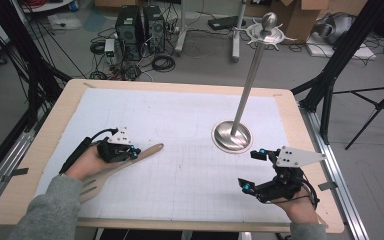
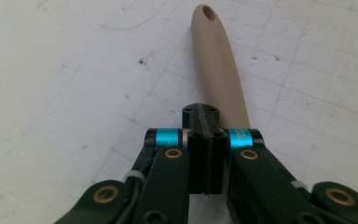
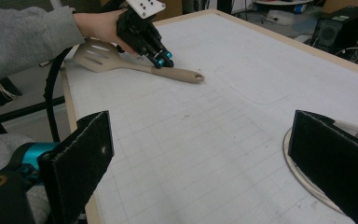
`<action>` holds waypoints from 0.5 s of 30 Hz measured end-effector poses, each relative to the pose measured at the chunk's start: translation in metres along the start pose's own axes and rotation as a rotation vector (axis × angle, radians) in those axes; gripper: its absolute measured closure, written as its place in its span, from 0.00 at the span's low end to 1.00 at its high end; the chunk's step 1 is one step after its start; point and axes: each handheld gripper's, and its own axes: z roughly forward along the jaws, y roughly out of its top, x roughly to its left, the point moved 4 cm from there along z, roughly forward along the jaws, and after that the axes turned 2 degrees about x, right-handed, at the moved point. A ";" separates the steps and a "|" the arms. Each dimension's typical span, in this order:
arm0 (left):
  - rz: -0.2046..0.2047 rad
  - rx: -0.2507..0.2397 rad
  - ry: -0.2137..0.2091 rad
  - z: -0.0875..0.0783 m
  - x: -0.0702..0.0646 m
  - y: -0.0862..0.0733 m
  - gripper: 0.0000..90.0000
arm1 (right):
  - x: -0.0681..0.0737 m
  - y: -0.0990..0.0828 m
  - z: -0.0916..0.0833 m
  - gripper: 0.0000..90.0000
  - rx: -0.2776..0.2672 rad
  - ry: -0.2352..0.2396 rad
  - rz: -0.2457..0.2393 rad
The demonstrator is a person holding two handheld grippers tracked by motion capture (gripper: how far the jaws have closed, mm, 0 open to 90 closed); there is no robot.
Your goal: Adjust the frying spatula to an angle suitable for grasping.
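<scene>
- Spatula: beige plastic slotted spatula (image 1: 122,167) lay flat on the white gridded mat (image 1: 180,130) at the left side of the wooden desk (image 1: 65,115), handle tip aimed toward the middle of the mat, slotted head toward the person's near edge.
- Left gripper (image 1: 132,152) was down on the spatula handle, fingers pinching it around mid-length; in the left gripper view the handle (image 2: 219,70) ran out from between the closed black fingers (image 2: 205,154), hang hole at its far end.
- Right gripper view showed the same clamp from across the desk: left gripper (image 3: 161,58) over the handle, slotted head (image 3: 95,53) beside the person's hand.
- Right gripper (image 1: 252,170) sat at the near right of the mat, fingers spread wide with nothing between them, well apart from the spatula.
- Silver metal stand with round base (image 1: 231,136) stood just beyond the right gripper, pole leaning away toward the floor clutter behind.
</scene>
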 end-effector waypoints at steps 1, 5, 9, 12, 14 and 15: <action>0.012 0.001 -0.004 0.000 -0.001 0.000 1.00 | 0.000 0.000 0.000 0.06 0.000 0.000 -0.001; 0.022 -0.008 -0.020 0.001 -0.004 0.002 1.00 | 0.000 0.000 0.000 0.06 0.002 0.000 0.001; 0.044 -0.017 -0.043 0.002 -0.007 0.003 1.00 | 0.000 -0.001 0.000 0.06 0.003 -0.002 0.000; 0.046 -0.028 -0.056 0.003 -0.008 0.002 1.00 | 0.000 -0.001 0.001 0.06 0.003 0.000 0.000; 0.058 -0.033 -0.070 0.003 -0.010 0.003 1.00 | 0.000 -0.001 0.001 0.06 0.007 0.001 -0.003; 0.062 -0.035 -0.072 0.004 -0.011 0.003 1.00 | 0.000 -0.001 0.001 0.06 0.006 0.001 0.000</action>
